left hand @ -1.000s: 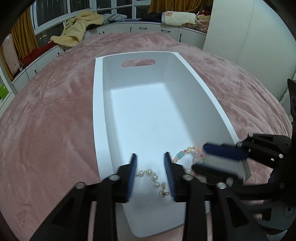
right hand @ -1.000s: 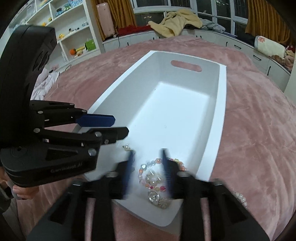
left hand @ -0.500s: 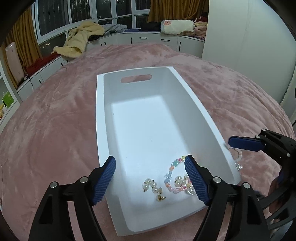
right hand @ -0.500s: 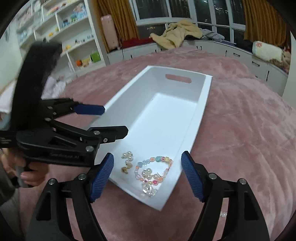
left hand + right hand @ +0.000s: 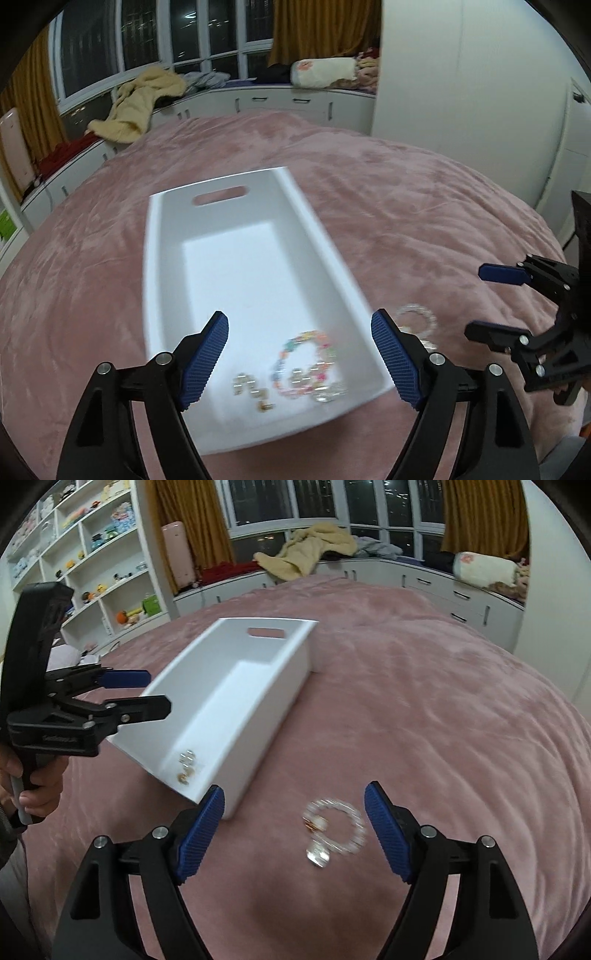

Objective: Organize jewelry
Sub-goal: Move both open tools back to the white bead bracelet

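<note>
We judge the step in hand to be the pickup of the clear beaded bracelet (image 5: 335, 826) that lies on the pink plush bedspread (image 5: 424, 716), just beside the near corner of the white rectangular bin with a handle slot (image 5: 236, 686). To do it well, we should bring the right gripper (image 5: 293, 829) straight down so one pad lands inside the loop and one outside, then pinch a single strand rather than scoop at the soft pile, which may snag. Its jaws have just been opening and now stand spread, with nothing pressed between them; it points steeply down over the bracelet. The left gripper (image 5: 300, 360), likewise just opened further and empty, tilts down above the bin's near end, where the colourful bead bracelet (image 5: 304, 363) and small pearl pieces (image 5: 253, 387) already rest.
</note>
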`<state>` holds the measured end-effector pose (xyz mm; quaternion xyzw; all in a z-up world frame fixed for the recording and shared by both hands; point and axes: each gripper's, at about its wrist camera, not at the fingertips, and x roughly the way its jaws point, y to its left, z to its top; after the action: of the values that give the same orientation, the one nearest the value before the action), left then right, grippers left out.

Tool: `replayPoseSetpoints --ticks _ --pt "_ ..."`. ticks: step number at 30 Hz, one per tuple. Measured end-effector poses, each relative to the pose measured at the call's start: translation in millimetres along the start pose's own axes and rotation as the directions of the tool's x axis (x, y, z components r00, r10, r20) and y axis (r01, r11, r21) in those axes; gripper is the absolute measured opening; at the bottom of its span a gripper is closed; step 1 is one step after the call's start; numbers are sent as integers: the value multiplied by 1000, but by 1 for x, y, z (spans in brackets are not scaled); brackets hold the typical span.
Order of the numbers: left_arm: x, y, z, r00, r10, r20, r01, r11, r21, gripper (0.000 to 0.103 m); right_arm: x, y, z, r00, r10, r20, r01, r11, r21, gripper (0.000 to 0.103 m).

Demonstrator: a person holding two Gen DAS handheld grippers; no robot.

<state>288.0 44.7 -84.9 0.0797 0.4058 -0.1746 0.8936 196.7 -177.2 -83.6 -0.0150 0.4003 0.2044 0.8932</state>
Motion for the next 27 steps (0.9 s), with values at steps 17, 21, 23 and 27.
replayPoseSetpoints --ticks 17,21,23,27 --pt "43 -113 -42 987 -150 -61 156 979 129 82 -15 -81 -59 1000 22 22 -27 973 228 80" --pt "58 -133 -55 992 -119 -44 125 976 180 82 -1 -82 -52 999 48 9 -49 974 221 78" --pt "64 -138 -57 992 -116 -45 122 978 169 82 7 -81 -48 998 59 9 -59 975 214 77" --pt "72 -146 -61 997 -78 -29 82 984 161 82 28 -85 -40 997 72 -28 -65 978 199 72"
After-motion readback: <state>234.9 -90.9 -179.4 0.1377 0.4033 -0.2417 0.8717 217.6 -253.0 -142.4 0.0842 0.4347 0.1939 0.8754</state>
